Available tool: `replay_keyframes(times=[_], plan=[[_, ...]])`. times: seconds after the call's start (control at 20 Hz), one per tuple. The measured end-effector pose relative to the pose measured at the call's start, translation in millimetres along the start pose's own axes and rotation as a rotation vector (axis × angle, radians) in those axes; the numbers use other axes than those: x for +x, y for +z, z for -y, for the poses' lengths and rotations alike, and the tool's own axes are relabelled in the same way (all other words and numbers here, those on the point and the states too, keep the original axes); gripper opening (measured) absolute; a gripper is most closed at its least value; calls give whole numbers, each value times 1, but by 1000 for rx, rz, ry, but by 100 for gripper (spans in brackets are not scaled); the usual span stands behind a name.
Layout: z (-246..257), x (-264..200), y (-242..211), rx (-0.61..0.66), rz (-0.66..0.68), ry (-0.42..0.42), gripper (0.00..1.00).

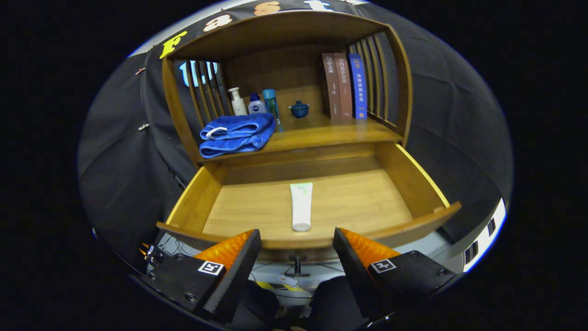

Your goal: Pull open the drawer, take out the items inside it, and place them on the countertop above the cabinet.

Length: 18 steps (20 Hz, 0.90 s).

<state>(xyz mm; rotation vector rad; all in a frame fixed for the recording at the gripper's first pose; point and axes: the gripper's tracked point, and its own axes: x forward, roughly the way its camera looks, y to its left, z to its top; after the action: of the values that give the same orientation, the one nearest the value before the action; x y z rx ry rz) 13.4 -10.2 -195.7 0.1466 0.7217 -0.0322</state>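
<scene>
Drawer (415, 181) standing pulled fully out in the middle of the frame, wooden floor and side walls exposed. White tube (301, 206) lying flat on the drawer floor, lengthwise, cap end toward the drawer's front panel, roughly centred between the side walls and touching neither. Nothing else showing on the drawer floor.

Gripper (297, 241) hovering at lower centre, just short of the drawer's front panel; jaws spread wide, holding nothing. Orange-faced fingers (229, 248) flanking the tube's cap end from the near side, tube sitting just ahead of the gap between them, not touching either one. Drawer knob (297, 265) hanging below the front panel, between the two fingers.

Countertop (330, 131) running above the drawer, upper middle of the frame, already carrying: folded blue towel (236, 134) at left, overhanging the front edge slightly; white bottle (237, 101), small blue-capped bottle (257, 104) and tall teal bottle (272, 105) standing in a row behind the towel; small blue lidded cup (299, 109) at centre; three books (344, 86) standing upright at right, against the slatted side panel.
</scene>
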Motion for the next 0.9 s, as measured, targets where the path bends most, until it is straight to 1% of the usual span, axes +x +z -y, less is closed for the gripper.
replay_keyframes(times=[0.05,0.15,0.25,0.4,0.5,0.6,0.65,0.8,0.9], plan=[[1,13,7,-7,-23,-2,99],[2,43,9,-15,-113,-7,99],[4,69,2,-20,-213,-18,97],[12,102,-20,-47,-358,-56,97],[11,117,-36,-29,-452,-54,91],[14,125,-51,-26,-542,-73,88],[16,129,-56,-31,-578,-84,90],[14,137,-69,-41,-664,-98,78],[13,140,-71,-43,-698,-103,82]])
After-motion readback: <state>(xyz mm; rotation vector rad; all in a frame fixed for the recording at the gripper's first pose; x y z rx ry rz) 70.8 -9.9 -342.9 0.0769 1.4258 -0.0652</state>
